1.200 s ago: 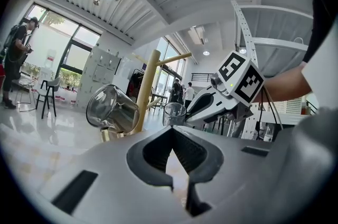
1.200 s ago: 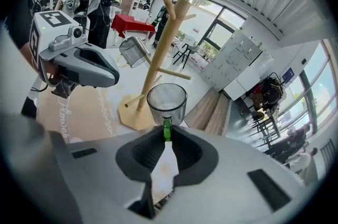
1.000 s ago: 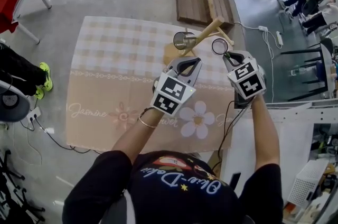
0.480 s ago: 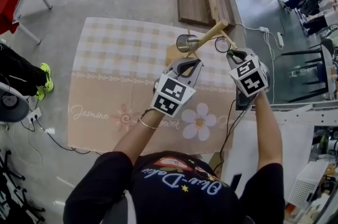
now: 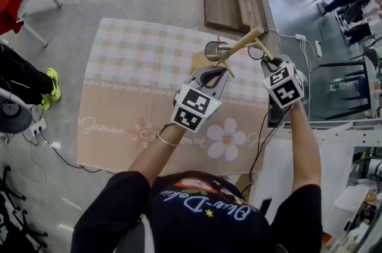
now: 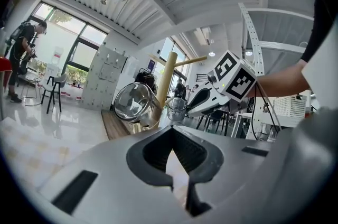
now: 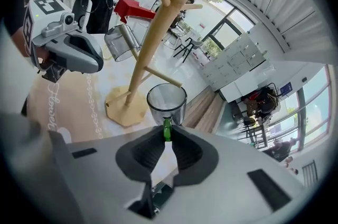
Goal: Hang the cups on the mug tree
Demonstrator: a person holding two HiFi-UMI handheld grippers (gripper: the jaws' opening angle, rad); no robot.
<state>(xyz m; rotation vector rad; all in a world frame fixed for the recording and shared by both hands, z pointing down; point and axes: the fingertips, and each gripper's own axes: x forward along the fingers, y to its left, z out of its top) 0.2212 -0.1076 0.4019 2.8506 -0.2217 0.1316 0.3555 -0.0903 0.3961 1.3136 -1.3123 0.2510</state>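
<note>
Checked tablecloth (image 5: 131, 67): right gripper (image 7: 167, 134) clamps handle of mouth-up cup (image 7: 166, 102) beside mug tree (image 7: 154, 33); left gripper (image 6: 172, 132) closed, empty.

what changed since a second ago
Barely anything. The right gripper, shut on the green handle of the glass cup, drifted slightly right in the head view, about as much as the mug tree did, so the cup remains beside a peg, not hung. Nothing was grasped or released. The left gripper stayed shut and empty; the other cup stayed on the tree.
</note>
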